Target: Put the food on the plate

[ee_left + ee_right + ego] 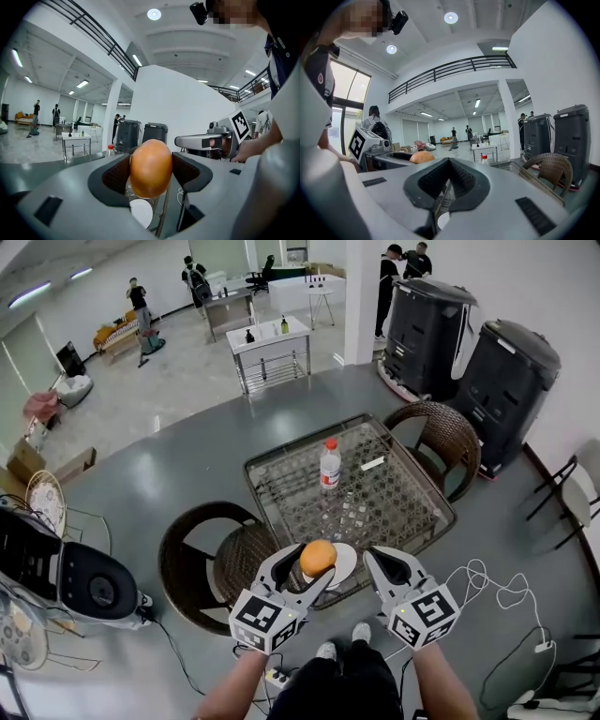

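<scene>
- The food here is a single orange point(150, 168). It is clamped between the two dark pads of the left claw point(314, 564), which press on it from either side.
- The pick-up therefore looks done, and the orange is in the air rather than resting on anything.
- The white plate point(348, 563) sits near the near edge of the glass worktop point(394, 493). Nothing lies on the part of it that shows.
- In the head view the orange overlaps the left part of the plate. In the left gripper view the plate shows below and just behind the fruit with a clear gap, so the two are apart (how high the orange hangs I cannot tell).
- The right claw point(449, 164) is clenched on nothing. Its pads meet in a narrow V with only the worktop and a sliver of plate visible through the slit. It is held just beside the left claw and seems to have no part in this step.
- What is left, as I judge it: lower the orange until it rests on the plate, part the left pads, and lift clear.
- An orange can roll, so it should settle well inside the rim before it is let go.
- A plastic bottle point(329, 465) stands farther back on the worktop, well away from the plate.
</scene>
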Demonstrator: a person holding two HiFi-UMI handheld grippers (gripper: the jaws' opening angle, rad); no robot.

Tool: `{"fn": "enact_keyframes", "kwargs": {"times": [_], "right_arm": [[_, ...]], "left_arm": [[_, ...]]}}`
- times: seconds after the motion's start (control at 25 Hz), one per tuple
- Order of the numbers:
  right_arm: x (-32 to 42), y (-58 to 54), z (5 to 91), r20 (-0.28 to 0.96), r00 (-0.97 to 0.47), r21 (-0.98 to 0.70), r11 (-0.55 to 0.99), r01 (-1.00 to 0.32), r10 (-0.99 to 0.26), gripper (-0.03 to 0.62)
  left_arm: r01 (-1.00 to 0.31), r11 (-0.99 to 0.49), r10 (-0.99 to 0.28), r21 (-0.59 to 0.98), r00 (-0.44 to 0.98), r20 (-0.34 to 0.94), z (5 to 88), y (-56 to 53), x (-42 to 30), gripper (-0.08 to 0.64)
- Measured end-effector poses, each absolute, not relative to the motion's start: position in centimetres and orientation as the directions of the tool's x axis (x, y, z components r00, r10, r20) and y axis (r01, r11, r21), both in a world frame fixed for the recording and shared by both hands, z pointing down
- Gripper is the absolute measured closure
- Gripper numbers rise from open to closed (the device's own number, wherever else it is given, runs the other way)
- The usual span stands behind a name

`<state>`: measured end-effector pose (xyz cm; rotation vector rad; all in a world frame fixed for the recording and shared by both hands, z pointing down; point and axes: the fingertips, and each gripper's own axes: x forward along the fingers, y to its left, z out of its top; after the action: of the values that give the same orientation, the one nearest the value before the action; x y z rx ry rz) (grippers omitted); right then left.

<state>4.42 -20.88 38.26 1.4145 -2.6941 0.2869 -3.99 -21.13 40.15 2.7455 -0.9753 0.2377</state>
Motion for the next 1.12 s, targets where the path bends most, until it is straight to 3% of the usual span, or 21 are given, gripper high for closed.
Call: {"fn": "enact_keyframes", "kwargs": {"times": [0.52, 1.12], "right_arm": [[5.1, -22.5, 39.0, 0.167, -0.600, -0.137, 0.584, -0.800, -0.782, 0.589], [7.2, -25.2, 48.9, 0.318, -0.583, -0.224, 0.538, -0.813, -0.748, 0.589]], "left_arm": [[-0.667, -0.732, -0.624, 0.135, 0.737, 0.258, 41.5, -22.9, -3.3, 0.275], [-0.682, -0.714, -0.541, 0.158, 0.681, 0.494, 56.8, -24.8, -1.1, 0.275]]}}
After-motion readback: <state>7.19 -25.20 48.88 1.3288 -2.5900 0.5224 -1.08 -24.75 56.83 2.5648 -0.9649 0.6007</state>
